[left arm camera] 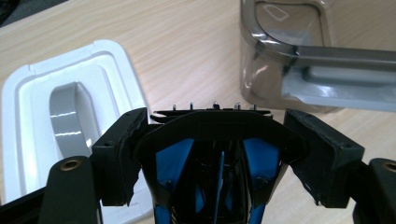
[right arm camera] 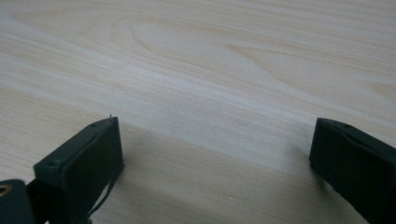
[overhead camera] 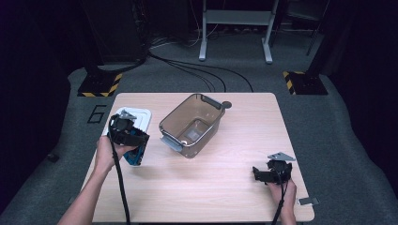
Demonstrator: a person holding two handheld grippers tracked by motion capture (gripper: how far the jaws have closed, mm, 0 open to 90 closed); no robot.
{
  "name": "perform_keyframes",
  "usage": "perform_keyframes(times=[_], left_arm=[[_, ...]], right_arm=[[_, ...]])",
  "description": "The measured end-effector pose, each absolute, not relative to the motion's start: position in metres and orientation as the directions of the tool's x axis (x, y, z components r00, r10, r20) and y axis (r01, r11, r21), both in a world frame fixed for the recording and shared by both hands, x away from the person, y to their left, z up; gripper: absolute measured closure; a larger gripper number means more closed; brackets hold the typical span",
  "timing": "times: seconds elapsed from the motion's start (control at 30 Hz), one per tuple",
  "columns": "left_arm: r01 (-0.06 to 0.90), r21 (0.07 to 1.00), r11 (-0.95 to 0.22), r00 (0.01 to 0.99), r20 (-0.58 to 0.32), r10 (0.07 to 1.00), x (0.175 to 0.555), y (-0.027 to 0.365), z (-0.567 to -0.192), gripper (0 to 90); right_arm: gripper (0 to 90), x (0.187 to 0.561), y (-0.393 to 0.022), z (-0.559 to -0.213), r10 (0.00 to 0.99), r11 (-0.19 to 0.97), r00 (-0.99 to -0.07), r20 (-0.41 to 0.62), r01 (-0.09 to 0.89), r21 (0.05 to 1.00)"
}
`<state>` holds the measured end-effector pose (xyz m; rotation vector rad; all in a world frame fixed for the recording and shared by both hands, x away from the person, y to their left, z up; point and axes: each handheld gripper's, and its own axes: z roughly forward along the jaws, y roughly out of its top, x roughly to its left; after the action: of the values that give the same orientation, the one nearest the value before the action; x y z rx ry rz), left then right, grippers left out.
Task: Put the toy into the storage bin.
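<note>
Item: black-and-blue object [left arm camera: 212, 163], clamped between the jaws of our left gripper [overhead camera: 133, 145], held above the table [overhead camera: 225, 187] beside the white lid [left arm camera: 32, 116], near the clear bin [overhead camera: 190, 124]. Our right gripper [overhead camera: 263, 174] rested with jaws apart, nothing between them.

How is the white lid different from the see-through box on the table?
The white lid is solid white and lies flat and low; the see-through box is smoky grey and clear, so its floor shows through.
The box stands tall and open on top; the lid is shallow with a grey handle in its middle.
The lid looks smaller than the box.
Both rest on the wooden table with rounded corners.
</note>
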<state>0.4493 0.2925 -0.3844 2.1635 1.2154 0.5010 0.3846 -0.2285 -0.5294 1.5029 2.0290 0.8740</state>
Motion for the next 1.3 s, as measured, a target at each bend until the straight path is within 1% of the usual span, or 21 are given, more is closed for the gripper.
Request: perform_keyframes(times=[0.3, 0.6, 1.0, 1.3], left_arm=[[0.628, 0.666, -0.404, 0.491, 0.065, 0.869, 0.472, 0.293, -0.375, 24.9], [0.630, 0.671, -0.391, 0.465, 0.076, 0.882, 0.494, 0.290, -0.363, 24.9], [0.629, 0.664, -0.403, 0.453, 0.108, 0.885, 0.517, 0.283, -0.349, 24.9], [0.603, 0.680, -0.417, 0.447, 0.145, 0.883, 0.528, 0.275, -0.331, 24.9]], right_arm=[[1.8, 0.385, -0.228, -0.529, 0.956, 0.198, -0.292, 0.005, 0.661, 0.724], [1.3, 0.385, -0.228, -0.529, 0.958, 0.194, -0.287, 0.006, 0.663, 0.722], [1.3, 0.385, -0.228, -0.529, 0.958, 0.195, -0.288, 0.006, 0.663, 0.723], [1.3, 0.385, -0.228, -0.529, 0.958, 0.195, -0.288, 0.006, 0.663, 0.723]])
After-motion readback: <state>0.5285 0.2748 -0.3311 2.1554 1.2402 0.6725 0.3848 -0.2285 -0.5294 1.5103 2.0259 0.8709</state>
